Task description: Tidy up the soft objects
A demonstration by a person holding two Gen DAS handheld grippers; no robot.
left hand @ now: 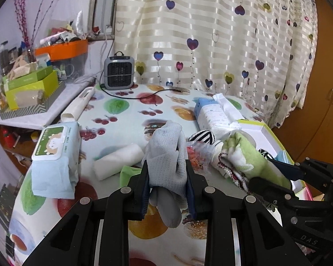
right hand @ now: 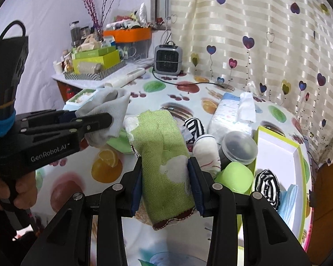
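The left gripper [left hand: 167, 175] clamps a grey sock [left hand: 166, 155], the right gripper [right hand: 165, 184] a green sock [right hand: 164, 153], both left of the tray [right hand: 277, 153] (either limp end could snag nearby clutter).

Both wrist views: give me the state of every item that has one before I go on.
left gripper: shut on grey sock, lifted
right gripper: shut on green sock, lifted
white box: open, striped sock inside
tissue pack: open, tissue sticking out
wet wipes pack: lid closed
clear jar: lid on
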